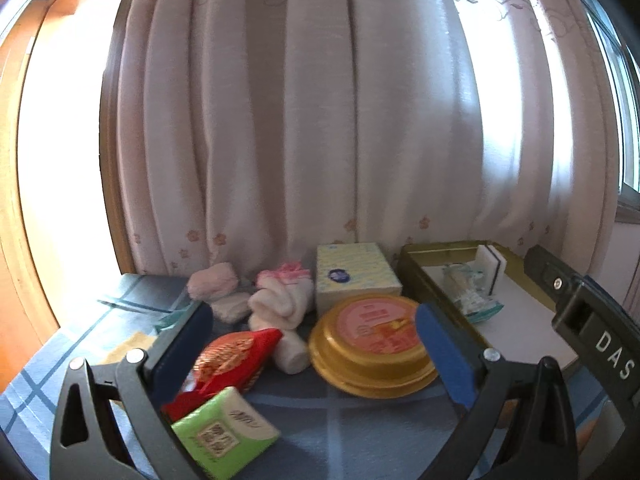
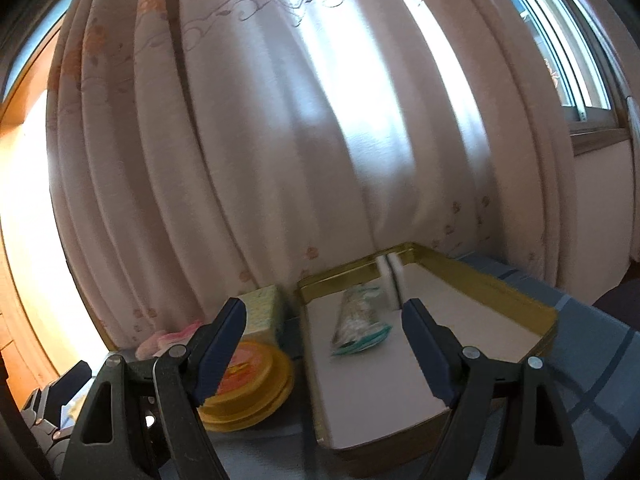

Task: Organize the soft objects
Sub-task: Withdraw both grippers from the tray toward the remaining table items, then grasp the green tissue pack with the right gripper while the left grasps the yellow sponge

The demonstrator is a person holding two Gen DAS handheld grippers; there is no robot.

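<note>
Green-wrapped soft tissue pack (image 1: 225, 434) lies between wide left gripper (image 1: 314, 334) fingers, unheld; right gripper (image 2: 322, 322) wide, empty, before gold-rimmed rectangular tin tray (image 2: 516, 296).

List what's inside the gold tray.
The gold tray holds a teal-edged clear packet and a white block at the far wall. Beneath its white liner is hidden.

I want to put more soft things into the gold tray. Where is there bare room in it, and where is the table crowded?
The gold tray is mostly bare: its whole white floor nearer the camera and right of the small packet is free. Two white blocks stand at its far wall. Left of the tray it is crowded: round tin, tissue box, socks, red pouch.
</note>
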